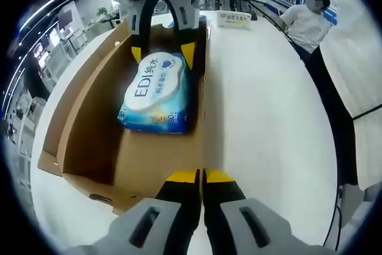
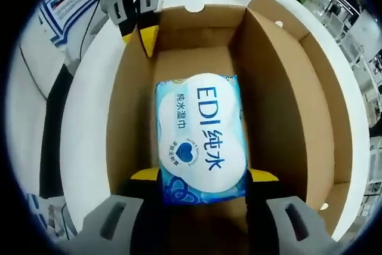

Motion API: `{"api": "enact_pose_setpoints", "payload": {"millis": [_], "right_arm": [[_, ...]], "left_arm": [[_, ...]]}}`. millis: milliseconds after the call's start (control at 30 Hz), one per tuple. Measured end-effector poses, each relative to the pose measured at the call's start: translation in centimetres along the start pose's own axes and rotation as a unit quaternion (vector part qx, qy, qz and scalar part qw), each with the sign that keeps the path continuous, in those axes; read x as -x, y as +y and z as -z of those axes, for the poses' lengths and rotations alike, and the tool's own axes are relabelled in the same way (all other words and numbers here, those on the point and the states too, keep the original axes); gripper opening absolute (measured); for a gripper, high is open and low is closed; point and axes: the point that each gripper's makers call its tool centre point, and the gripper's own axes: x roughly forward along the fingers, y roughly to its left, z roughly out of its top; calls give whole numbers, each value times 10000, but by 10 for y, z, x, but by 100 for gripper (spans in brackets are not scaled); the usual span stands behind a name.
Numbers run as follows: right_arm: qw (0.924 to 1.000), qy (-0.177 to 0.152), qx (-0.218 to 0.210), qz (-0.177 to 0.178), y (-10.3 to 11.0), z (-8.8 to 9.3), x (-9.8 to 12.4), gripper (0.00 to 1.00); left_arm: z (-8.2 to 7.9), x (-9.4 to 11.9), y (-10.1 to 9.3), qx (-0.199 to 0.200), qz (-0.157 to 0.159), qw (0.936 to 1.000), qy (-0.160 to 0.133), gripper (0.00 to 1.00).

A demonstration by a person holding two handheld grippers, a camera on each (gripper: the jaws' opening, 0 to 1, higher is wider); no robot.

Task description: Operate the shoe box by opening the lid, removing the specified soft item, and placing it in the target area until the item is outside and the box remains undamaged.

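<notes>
Right gripper view: my right tongs [image 2: 203, 178] straddle the near end of the blue-and-white soft wet-wipe pack [image 2: 202, 138], jaws spread either side, seemingly closing to lift it. It lies inside the open brown cardboard shoe box [image 2: 286, 88]. Farther off, my left tongs [image 1: 202, 176], jaws together, pinch the box wall, probably steadying it on the white surface [image 1: 262, 117].

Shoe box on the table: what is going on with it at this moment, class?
A person is working with two handheld claws. The cardboard shoe box lies open on the white table. The right claw is inside the box, its jaws either side of a blue pack of wet wipes, which lies in the box. The left claw looks shut at the box's near wall.
</notes>
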Motion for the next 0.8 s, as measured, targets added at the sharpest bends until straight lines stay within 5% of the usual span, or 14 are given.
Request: {"api": "enact_pose_setpoints", "payload": {"millis": [467, 633, 800], "right_arm": [[9997, -111, -205, 60, -4, -8, -3, 54], [9998, -58, -213, 34, -4, -8, -3, 54], [9999, 54, -132, 37, -2, -8, -7, 55]], "left_arm": [[1, 0, 2, 182, -13, 9998, 84, 2], [-2, 3, -1, 317, 131, 9994, -21, 12], [-17, 18, 1, 1295, 92, 9900, -545, 22]]}}
